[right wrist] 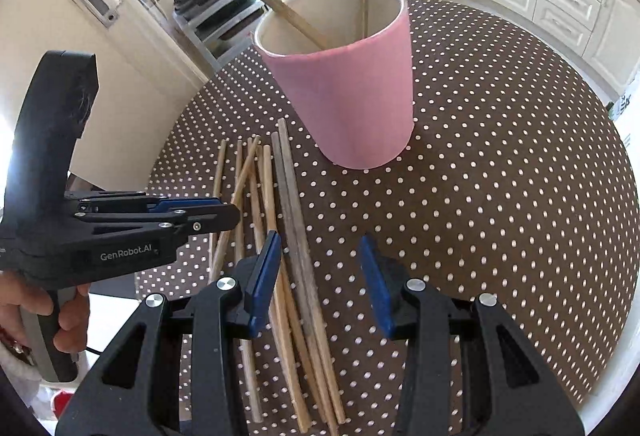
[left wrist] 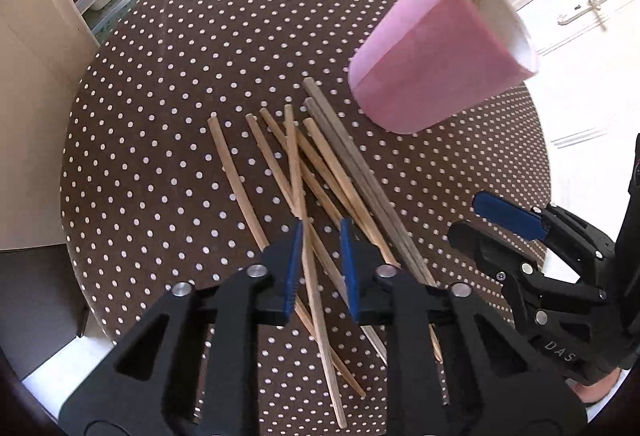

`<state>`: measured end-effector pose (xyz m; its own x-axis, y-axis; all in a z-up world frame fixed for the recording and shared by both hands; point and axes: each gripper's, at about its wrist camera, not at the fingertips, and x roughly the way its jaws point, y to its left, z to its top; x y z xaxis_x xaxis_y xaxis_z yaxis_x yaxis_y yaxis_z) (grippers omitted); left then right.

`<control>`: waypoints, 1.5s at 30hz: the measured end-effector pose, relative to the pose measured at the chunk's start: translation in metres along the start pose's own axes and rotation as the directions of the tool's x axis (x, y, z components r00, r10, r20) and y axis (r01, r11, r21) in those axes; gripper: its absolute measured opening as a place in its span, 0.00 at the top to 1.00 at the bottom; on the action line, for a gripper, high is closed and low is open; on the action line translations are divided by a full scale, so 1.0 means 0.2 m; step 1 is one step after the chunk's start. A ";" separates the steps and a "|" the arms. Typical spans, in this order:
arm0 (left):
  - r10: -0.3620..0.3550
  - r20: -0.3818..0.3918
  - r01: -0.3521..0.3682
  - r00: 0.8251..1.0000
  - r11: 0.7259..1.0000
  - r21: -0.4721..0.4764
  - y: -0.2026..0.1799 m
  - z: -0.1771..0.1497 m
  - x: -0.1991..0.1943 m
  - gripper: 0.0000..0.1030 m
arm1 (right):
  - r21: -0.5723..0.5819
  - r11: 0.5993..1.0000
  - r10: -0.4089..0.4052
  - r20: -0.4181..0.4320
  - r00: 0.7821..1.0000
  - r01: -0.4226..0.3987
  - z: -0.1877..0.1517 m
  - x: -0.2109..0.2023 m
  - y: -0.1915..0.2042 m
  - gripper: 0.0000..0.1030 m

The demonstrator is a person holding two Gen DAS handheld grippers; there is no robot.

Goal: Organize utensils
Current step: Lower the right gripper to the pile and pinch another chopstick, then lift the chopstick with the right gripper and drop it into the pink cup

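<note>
1. Many chopsticks lie in a pile on the dotted table.
2. Left gripper has its jaws a little apart around some sticks, not pinching.
3. Pink cup stands behind the pile, holding two sticks.
4. Right gripper is spread, empty.

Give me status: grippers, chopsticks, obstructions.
Left gripper straddling one chopstick, not clamped. Right gripper open over pile. Two sticks in pink cup. Nothing blocking.

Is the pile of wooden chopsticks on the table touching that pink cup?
Apart. The right wrist view shows dotted tablecloth between the wooden chopsticks and the pink cup.
</note>
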<state>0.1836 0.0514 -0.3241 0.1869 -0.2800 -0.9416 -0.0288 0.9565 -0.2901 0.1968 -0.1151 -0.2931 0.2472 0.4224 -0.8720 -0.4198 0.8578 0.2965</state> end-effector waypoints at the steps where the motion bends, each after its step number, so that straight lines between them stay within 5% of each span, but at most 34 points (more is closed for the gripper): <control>1: -0.002 -0.006 0.002 1.000 1.000 -0.005 0.01 0.01 0.01 0.87 | -0.006 1.000 0.000 -0.011 1.000 0.000 0.01 0.02 0.00 0.62; 14: -0.021 -0.018 0.020 1.000 0.999 -0.045 0.08 0.03 0.08 0.94 | -0.130 0.991 -0.019 -0.116 0.993 0.004 0.14 0.29 0.10 0.85; 27: -0.049 0.012 0.050 0.999 0.996 -0.072 0.09 0.04 0.02 0.94 | -0.169 0.986 -0.033 -0.165 0.986 0.005 0.22 0.39 0.18 0.88; 37: -0.058 0.030 0.060 0.998 0.995 -0.081 0.08 0.02 -0.05 0.94 | -0.236 0.969 -0.124 -0.200 0.972 0.075 0.31 0.50 0.30 0.96; 45: -0.074 0.076 0.076 0.994 0.997 -0.032 0.05 -0.01 -0.23 0.94 | -0.138 0.990 -0.008 -0.162 0.987 -0.015 0.29 0.35 0.26 0.96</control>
<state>0.1722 0.0733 -0.2839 0.2630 -0.3426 -0.9019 -0.0461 0.9293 -0.3664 0.2431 -0.0242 -0.3157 0.1056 0.3623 -0.9261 -0.5400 0.8029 0.2525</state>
